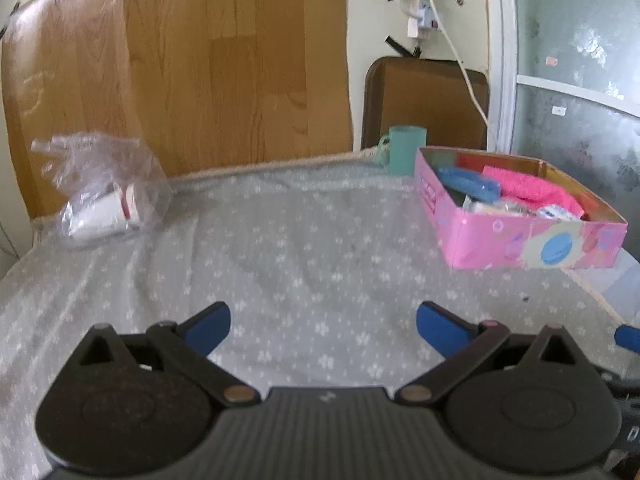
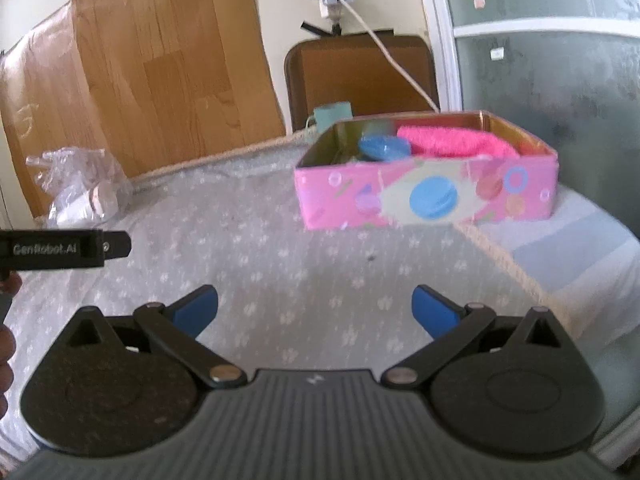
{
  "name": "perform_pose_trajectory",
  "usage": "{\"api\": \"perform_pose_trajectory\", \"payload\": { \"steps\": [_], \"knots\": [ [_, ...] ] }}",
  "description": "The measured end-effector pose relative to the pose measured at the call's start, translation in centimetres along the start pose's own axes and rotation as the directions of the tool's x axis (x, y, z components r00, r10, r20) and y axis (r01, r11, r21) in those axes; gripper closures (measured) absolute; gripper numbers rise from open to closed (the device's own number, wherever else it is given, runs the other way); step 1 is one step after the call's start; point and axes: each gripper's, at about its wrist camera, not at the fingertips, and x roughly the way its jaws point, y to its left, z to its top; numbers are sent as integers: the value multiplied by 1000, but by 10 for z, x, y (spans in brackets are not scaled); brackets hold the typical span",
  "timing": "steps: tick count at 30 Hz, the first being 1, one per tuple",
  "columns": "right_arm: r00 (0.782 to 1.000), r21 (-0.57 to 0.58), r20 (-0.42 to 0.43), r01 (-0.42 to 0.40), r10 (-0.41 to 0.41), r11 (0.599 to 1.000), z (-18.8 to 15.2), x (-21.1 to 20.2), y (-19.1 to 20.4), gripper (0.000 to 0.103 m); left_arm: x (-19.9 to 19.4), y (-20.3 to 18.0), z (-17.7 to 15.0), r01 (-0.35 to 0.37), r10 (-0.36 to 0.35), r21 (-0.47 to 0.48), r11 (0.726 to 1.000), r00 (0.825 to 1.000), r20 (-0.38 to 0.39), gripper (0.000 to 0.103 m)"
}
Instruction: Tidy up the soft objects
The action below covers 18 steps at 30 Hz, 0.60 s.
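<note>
Both grippers, left and right, hover with jaws wide and empty over the desk. The box at the far right edge already holds a pink cloth. Only a bag remains, at the far left corner. Probably pinch its loose plastic gently, lifting without crushing what's inside.

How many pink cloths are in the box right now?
1 visible: a pink cloth lies in the far right part of the pink box, beside a blue round item. More could be hidden under it or behind the box's near wall.
</note>
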Motion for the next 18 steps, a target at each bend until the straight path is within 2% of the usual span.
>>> {"api": "perform_pose_trajectory", "payload": {
  "steps": [3, 7, 13, 18],
  "knots": [
    [1000, 25, 14, 7, -7, 1000, 4, 3, -8, 0, 2, -3, 6, 4, -4, 12, 1000, 1000, 6, 0],
    [1000, 56, -15, 21, -20, 998, 1, 6, -16, 0, 7, -9, 13, 23, -22, 17, 1000, 999, -23, 0],
    [999, 54, -6, 32, -32, 998, 0, 0, -19, 0, 10, -22, 23, 63, -62, 34, 997, 997, -51, 0],
    [999, 42, 5, 40, -40, 998, 1, -4, -19, 0, 11, -33, 29, 153, -150, 41, 987, 986, -74, 0]
  ]
}}
